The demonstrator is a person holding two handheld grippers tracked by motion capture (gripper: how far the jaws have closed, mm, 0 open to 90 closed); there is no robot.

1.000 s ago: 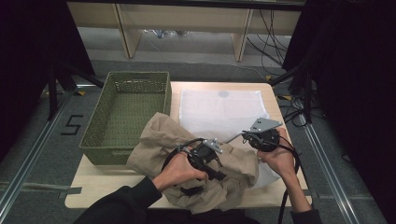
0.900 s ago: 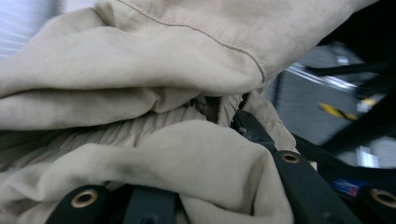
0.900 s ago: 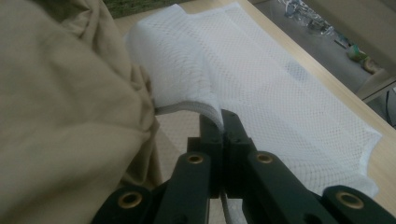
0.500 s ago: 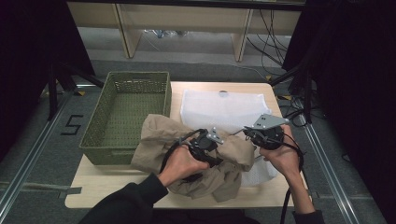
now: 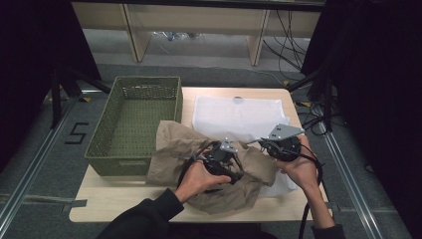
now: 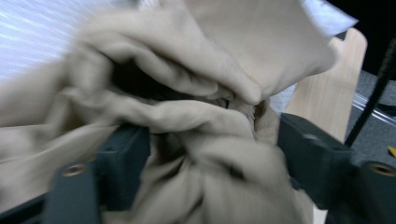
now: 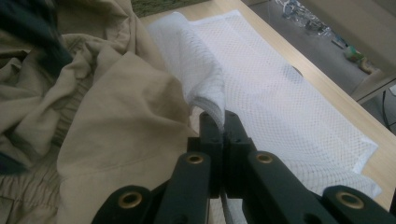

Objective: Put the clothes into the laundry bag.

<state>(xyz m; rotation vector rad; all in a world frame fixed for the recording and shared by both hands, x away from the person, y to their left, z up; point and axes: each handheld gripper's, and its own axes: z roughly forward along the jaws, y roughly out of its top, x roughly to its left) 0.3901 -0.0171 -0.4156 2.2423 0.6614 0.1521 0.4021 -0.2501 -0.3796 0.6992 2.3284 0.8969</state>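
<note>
At the far left of the table [image 5: 124,211] stood the green basket [image 5: 132,124], its right wall touching the crumpled tan garment [image 5: 174,149], which lay heaped on the near middle of the table and partly over the white mesh bag [image 5: 239,117]. The left gripper [image 5: 221,158] sat in the middle of that heap; its jaws had just been opening and stood wide, with bunched tan cloth lying between them but not pinched. To its right, the right gripper [image 7: 224,122] had its jaws closed tight on a folded edge of the mesh bag, lifting that edge up beside the garment.

The work in hand looked like stuffing the garment into the bag. To do it well, the right gripper should probably keep the mesh edge raised while the left takes a fresh, deeper bunch of cloth. The far half of the bag lay flat and bare, giving room to push; the table's near and right edges were close, so loose cloth could slip off there.
</note>
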